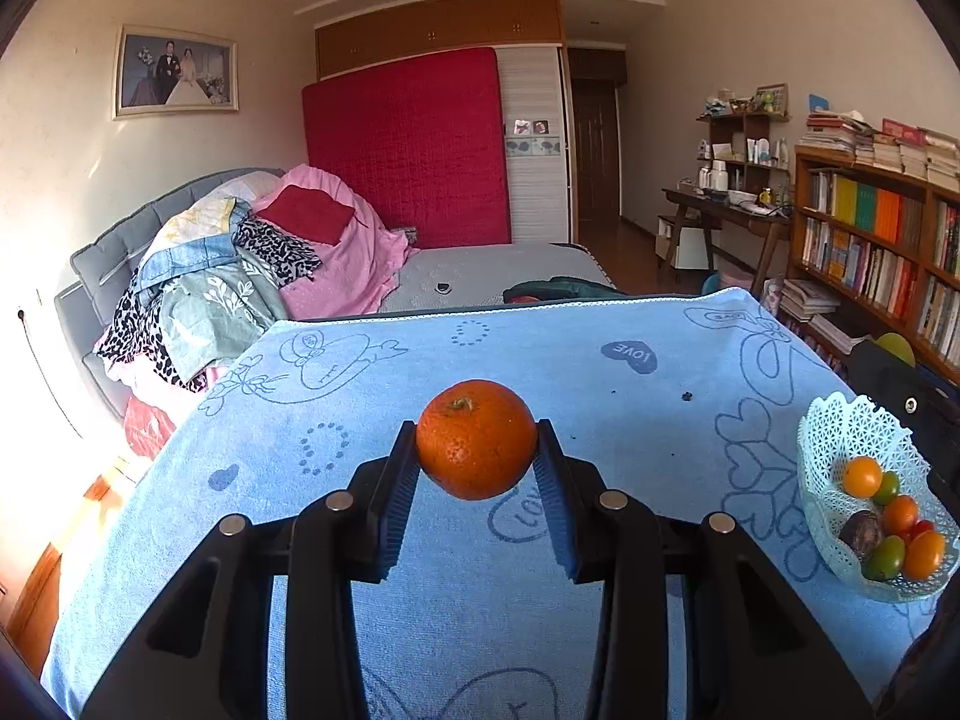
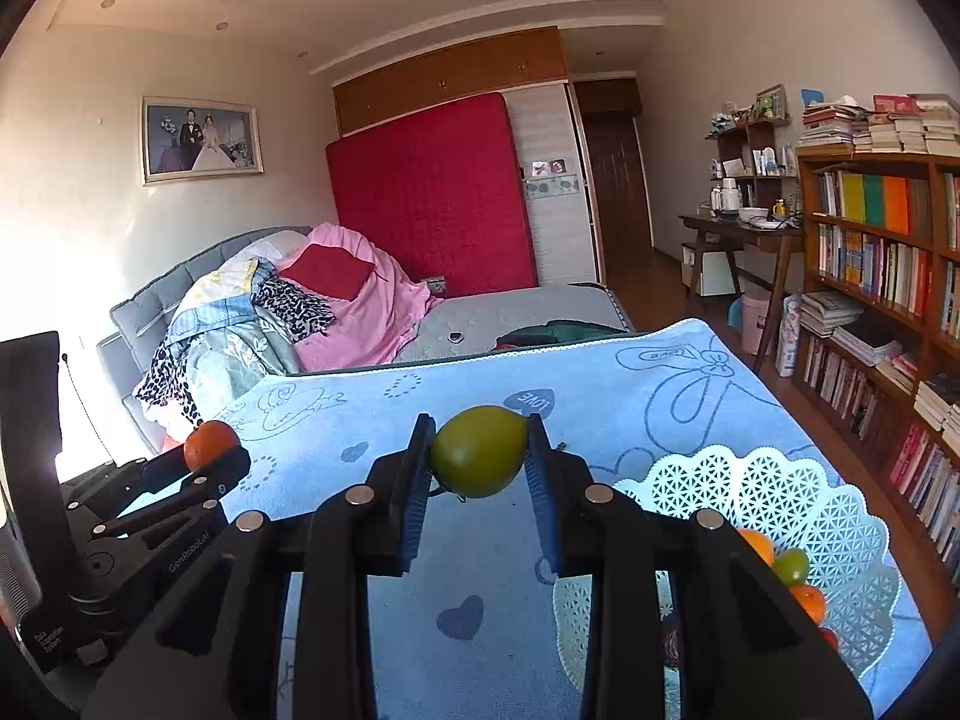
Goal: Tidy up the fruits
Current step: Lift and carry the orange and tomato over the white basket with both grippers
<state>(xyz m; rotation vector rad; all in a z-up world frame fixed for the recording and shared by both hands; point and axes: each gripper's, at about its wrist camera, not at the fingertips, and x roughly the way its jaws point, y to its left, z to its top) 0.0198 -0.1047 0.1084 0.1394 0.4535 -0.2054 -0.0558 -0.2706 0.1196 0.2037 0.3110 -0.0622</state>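
Both hands were loaded: the left gripper (image 1: 477, 468) had its fingers clamped on an orange mandarin (image 1: 476, 438), held mid-frame above the blue towel (image 1: 372, 372) covering the table, and the right gripper (image 2: 480, 468) had its fingers clamped on a green fruit (image 2: 479, 450), also mid-frame and clear of the cloth. The white lattice basket (image 1: 840, 426) sat at the lower right of the left wrist view, already holding several small fruits: orange, green, red and one dark piece. In the right wrist view the same basket (image 2: 780, 492) filled the lower right, just beside the right gripper. No loose fruit showed on the towel, only a few dark specks. Judged well along: most fruit was in the basket, and the two held pieces were left to place.
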